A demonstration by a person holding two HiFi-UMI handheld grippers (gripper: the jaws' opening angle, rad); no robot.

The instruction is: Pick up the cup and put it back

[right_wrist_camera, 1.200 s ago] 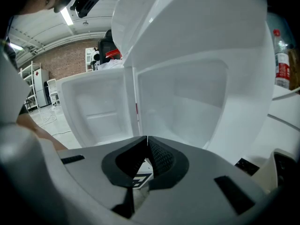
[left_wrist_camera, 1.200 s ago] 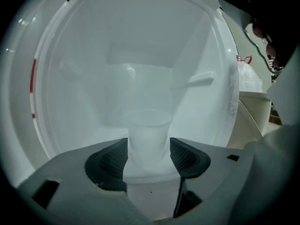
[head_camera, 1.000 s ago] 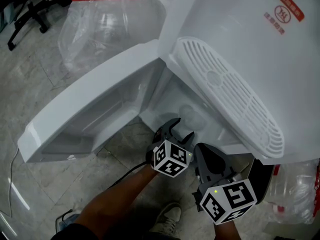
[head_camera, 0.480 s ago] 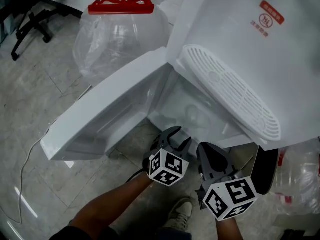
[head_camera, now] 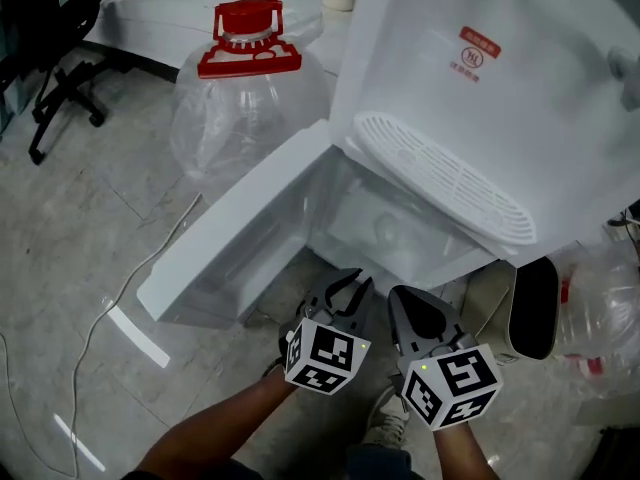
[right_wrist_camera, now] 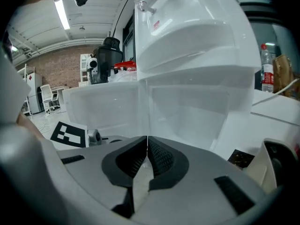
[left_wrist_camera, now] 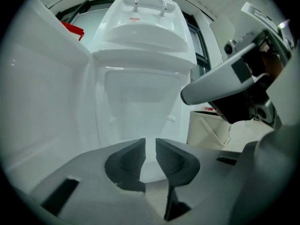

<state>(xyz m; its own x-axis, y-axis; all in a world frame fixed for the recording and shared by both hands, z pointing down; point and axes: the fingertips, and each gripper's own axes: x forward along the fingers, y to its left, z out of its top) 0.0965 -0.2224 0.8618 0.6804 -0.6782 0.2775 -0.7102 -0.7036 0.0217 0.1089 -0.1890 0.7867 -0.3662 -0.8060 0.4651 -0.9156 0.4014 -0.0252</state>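
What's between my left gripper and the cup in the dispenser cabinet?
Only bare cabinet floor, in the head view. The left gripper, jaws just closing with nothing between them, sits outside; the cup stands inside.

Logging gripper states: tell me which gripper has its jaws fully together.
The right gripper: its jaws touch. The left gripper has just been closing, but a narrow gap shows, with nothing between its jaws.

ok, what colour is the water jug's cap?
The cap is red; head view shows it best.

Left gripper (head_camera: 346,286) and right gripper (head_camera: 410,306): dark grey shells, ribbed black pads. Each bears a white cube (head_camera: 327,354) with black square markers.
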